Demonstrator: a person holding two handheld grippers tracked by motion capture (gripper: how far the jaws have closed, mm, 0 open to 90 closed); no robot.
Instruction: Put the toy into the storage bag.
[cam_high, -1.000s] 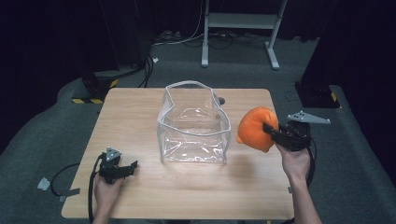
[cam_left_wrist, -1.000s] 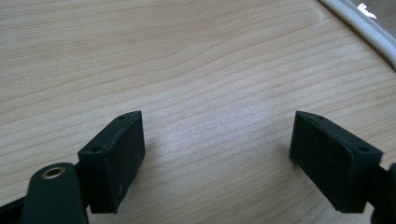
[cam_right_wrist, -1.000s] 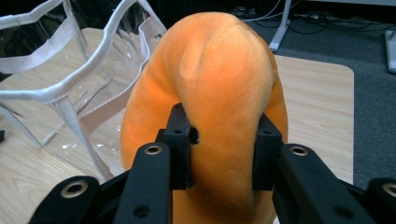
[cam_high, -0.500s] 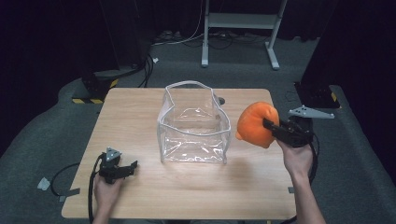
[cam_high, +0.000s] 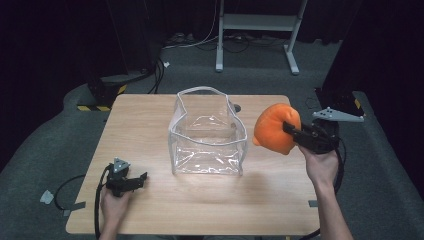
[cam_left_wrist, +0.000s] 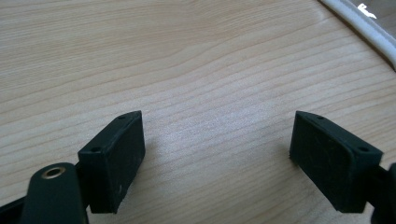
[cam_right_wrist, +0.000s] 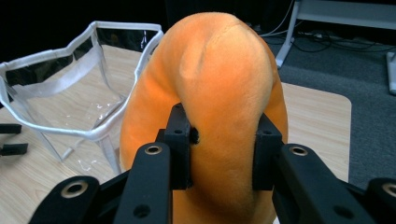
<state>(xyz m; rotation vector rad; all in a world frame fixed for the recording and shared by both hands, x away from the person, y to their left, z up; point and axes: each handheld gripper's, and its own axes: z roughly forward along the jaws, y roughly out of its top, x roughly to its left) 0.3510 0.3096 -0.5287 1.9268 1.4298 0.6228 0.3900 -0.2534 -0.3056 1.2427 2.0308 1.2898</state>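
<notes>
Pinching an orange plush toy (cam_high: 274, 127), the right hand-held gripper (cam_high: 291, 128) holds it aloft just right of the clear bag (cam_high: 207, 132), prob. to drop it in. Left hand-held gripper (cam_high: 141, 179) rests wide open, empty, near-left on the worktop (cam_high: 150, 120).

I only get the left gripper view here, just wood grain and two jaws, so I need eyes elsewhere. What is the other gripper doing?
Observer: The right gripper is shut on an orange plush toy, held in the air off the table.
Operator: Where is it relative to the clear bag?
Observer: It is to the right of the transparent bag, near the level of its white-trimmed rim, not over the opening.
Operator: Is the bag open?
Observer: Yes, it stands upright with its top open, and I see nothing inside.
Operator: And my gripper?
Observer: The left gripper sits low at the table's near left corner, jaws apart, apart from the bag.
</notes>
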